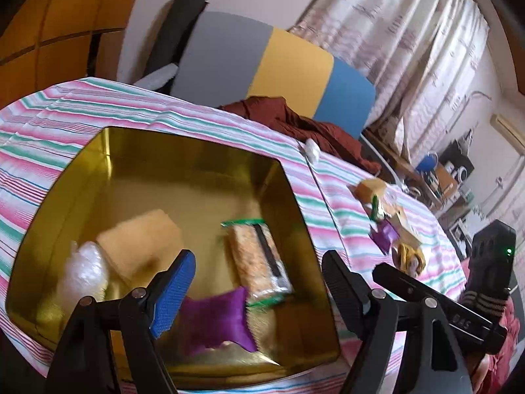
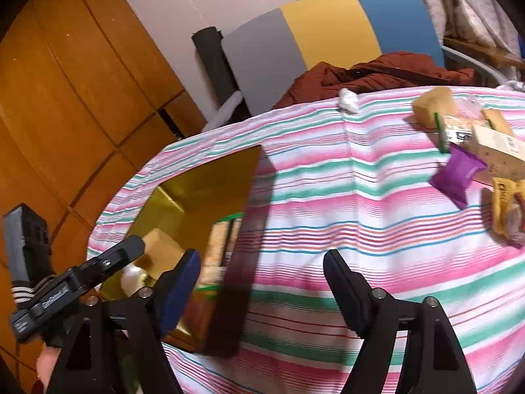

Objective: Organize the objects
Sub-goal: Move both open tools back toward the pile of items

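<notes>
A gold tin (image 1: 82, 170) stands open on the striped cloth. In it lie a purple packet (image 1: 216, 318), a green-edged cracker pack (image 1: 259, 256), a tan block (image 1: 141, 243) and a white bubble-wrap wad (image 1: 83, 269). My left gripper (image 1: 259, 259) hangs open above the tin with nothing between its fingers. My right gripper (image 2: 262, 257) is open and empty over bare cloth, just right of the tin (image 2: 203, 177). Far right on the cloth sits a pile: another purple packet (image 2: 457, 172), a tan block (image 2: 433, 105), a beige box (image 2: 495, 147) and a yellow packet (image 2: 507, 210).
A white crumpled wad (image 2: 348, 100) lies at the cloth's far edge. Behind it are a rust-red garment (image 2: 387, 72) and a grey, yellow and blue panel (image 2: 328, 29). Wooden floor (image 2: 65, 98) lies to the left and curtains (image 1: 410, 32) hang at the back.
</notes>
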{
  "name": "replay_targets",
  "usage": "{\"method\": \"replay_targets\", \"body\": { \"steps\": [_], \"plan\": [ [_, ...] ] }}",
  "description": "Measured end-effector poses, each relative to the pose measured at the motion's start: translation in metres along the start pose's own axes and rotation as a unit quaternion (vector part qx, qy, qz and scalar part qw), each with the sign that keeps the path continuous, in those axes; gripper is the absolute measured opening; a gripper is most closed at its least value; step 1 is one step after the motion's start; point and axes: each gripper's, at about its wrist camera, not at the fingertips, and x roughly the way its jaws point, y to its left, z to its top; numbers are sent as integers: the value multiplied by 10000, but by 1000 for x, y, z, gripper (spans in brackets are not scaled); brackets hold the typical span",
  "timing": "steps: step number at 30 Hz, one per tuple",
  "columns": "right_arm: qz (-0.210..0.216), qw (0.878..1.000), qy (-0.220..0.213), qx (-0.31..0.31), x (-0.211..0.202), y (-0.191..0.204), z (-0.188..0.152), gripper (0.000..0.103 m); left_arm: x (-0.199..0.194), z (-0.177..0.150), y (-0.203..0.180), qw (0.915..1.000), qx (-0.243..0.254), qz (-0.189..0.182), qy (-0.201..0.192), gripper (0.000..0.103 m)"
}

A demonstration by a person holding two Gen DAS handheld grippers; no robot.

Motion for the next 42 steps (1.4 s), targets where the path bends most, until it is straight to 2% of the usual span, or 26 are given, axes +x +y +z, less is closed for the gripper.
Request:
{"method": "replay_targets", "body": {
  "steps": [4,9,15,19,23,25,27,29,32,35,38,42],
  "plan": [
    [-341,9994,47,1,-5,-23,-4,82,1,-6,-19,9998,148,-109,87,81],
    [-887,9960,-45,-105,-24,-61,-3,82,8,-16,-47,9980,586,-105,191,81],
    [-1495,9881,-270,239,-57,-121,0,82,16,-26,-89,9935,1083,-200,297,81],
    [-1896,9794,-505,483,-81,-159,6,82,30,-32,-109,9897,1307,-70,574,81],
    [-2299,9668,-833,746,-102,-197,29,83,40,-39,-116,9889,1167,-332,860,81],
    [-2493,9608,-936,769,-105,-209,44,85,44,-41,-121,9884,1152,-319,940,81],
    [-2844,9509,-942,780,-102,-225,63,91,51,-44,-128,9872,1172,-298,1039,81],
    [-3138,9426,-782,827,-94,-243,77,92,54,-47,-132,9865,1183,-288,1095,81],
    [-3269,9398,-571,817,-81,-259,85,92,55,-51,-137,9851,1273,-221,1137,81],
    [-3454,9357,-339,634,-73,-263,78,92,57,-53,-141,9837,1372,-199,1149,81],
    [-3331,9389,-555,662,-93,-260,59,93,61,-53,-146,9825,1435,-239,1166,81],
    [-3334,9359,-660,931,-125,-259,27,100,67,-54,-155,9809,1506,-281,1198,81]
  ]
}}
